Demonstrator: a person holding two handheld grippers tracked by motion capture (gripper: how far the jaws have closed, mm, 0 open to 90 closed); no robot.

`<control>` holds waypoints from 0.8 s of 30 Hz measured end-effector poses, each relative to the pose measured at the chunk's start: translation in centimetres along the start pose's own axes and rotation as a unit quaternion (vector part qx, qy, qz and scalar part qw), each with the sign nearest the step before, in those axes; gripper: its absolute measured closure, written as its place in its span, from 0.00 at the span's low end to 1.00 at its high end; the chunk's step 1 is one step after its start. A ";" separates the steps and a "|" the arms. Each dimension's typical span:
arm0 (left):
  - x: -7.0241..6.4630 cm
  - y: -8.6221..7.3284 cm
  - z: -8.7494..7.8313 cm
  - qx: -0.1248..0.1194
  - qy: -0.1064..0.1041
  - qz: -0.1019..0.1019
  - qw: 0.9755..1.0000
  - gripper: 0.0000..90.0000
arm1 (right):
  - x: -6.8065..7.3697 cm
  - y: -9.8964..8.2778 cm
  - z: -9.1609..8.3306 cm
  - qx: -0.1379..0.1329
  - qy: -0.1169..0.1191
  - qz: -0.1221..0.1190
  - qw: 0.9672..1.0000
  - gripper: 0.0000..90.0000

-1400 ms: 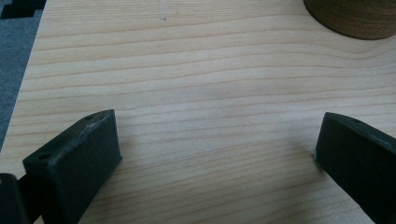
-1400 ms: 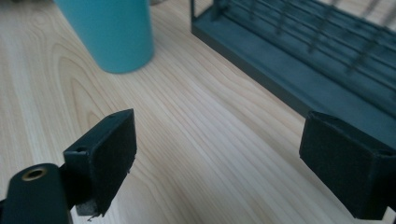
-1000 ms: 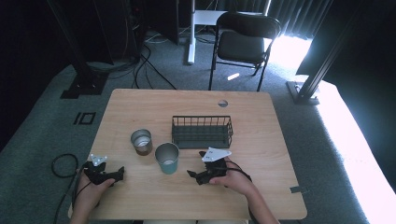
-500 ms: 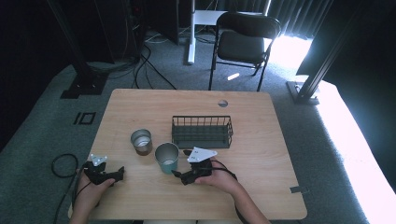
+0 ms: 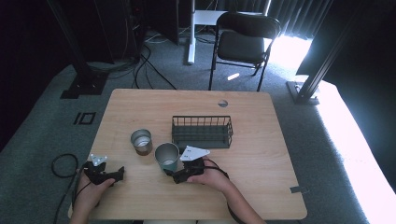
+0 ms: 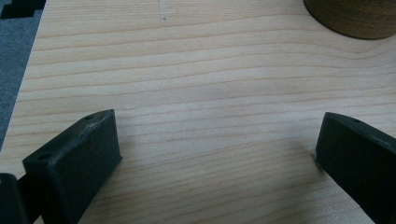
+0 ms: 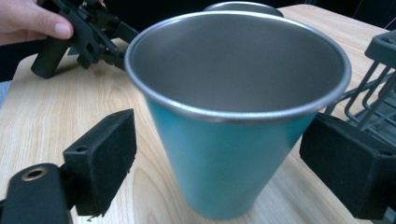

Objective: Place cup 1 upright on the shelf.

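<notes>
1. Teal cup (image 7: 236, 140), metal-lined, stands upright on the table (image 5: 261, 186), near the front edge, a little left of centre. In the high view the teal cup (image 5: 167, 156) sits just in front of the wire basket's left end.
2. Right gripper (image 7: 219, 158): jaws spread wide, one on each side of the cup's lower body. Left pad close to the wall, a gap still visible; right pad near the wall, contact cannot be told. Not clamped.
3. In the high view the right gripper (image 5: 180, 175) lies low at the cup's front-right, the person's hand behind it.
4. Second cup (image 5: 141, 141), silver rim with brown side, stands upright just beside the teal one, to its back-left, apart from it.
5. Wire basket (image 5: 202, 132), dark, sits mid-table, behind and right of the teal cup.
6. Left gripper (image 6: 215, 154): jaws wide apart over bare wood, holding nothing; the brown cup's base edges in at the top right of its view.
7. In the high view the left gripper (image 5: 105, 175) rests near the table's front-left corner, well apart from both cups.
</notes>
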State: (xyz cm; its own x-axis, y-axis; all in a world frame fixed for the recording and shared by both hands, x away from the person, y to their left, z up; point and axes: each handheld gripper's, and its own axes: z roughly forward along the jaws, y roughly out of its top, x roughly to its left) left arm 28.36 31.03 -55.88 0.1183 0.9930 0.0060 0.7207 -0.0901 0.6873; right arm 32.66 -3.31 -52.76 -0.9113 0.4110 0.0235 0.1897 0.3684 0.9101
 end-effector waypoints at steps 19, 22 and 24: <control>0.0 0.0 0.0 -0.001 0.000 0.000 1.000 0.01 | 0.5 0.5 2.5 -0.014 -0.005 0.016 1.000 0.17; 0.0 0.0 0.0 -0.001 0.000 0.000 1.000 0.01 | 0.5 0.6 2.5 -0.011 -0.004 0.020 1.000 0.17; 0.0 0.0 0.0 0.000 0.000 0.000 1.000 0.01 | 0.6 0.8 2.5 -0.012 -0.003 0.022 1.000 0.17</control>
State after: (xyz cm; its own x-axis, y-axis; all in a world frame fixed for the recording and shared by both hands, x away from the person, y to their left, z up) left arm 28.36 31.04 -55.89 0.1184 0.9930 0.0054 0.7201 -0.0896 0.6880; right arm 33.18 -0.75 -53.08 -0.9002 0.4311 0.0612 0.2205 0.3300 0.9179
